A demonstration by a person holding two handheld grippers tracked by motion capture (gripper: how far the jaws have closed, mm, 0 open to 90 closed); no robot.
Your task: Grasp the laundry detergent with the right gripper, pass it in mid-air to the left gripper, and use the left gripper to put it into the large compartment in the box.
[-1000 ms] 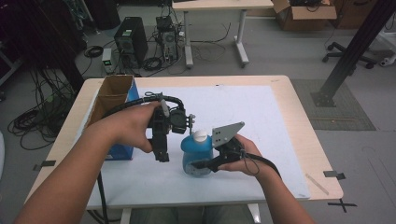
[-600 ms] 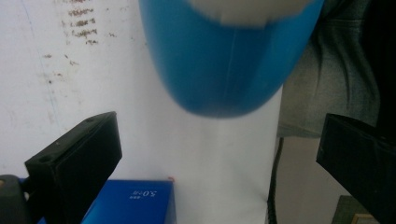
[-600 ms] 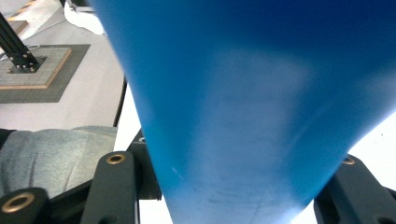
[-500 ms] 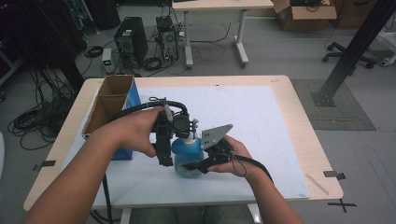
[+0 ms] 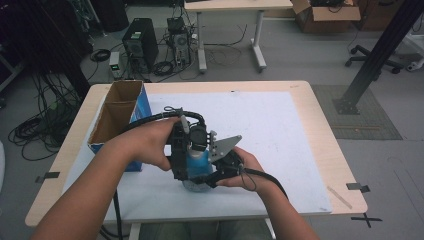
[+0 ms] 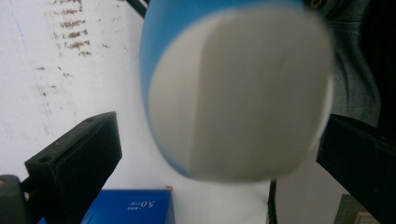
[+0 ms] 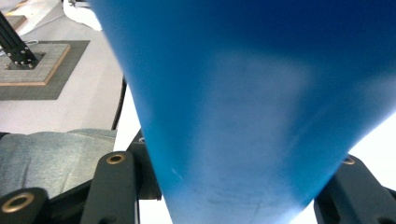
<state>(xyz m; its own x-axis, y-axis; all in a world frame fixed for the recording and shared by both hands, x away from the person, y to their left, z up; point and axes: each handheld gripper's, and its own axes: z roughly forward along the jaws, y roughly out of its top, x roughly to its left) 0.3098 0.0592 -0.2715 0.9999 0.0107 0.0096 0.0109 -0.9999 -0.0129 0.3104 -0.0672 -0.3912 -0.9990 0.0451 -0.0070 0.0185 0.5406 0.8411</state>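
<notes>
I'm seeing the right gripper (image 5: 216,172) clamping its jaws on the lower body of the blue bottle (image 5: 196,162), which is sitting near the front edge of the white mat (image 5: 280,135), long axis roughly upright. The left gripper (image 6: 210,154) is straddling the white cap (image 6: 243,93) with jaws spread and 1 visible gap, so it's the closer tool. Bottle is looking glossy blue, tapering, cap rounded; cardboard box (image 5: 116,117) is standing beyond, left.
</notes>
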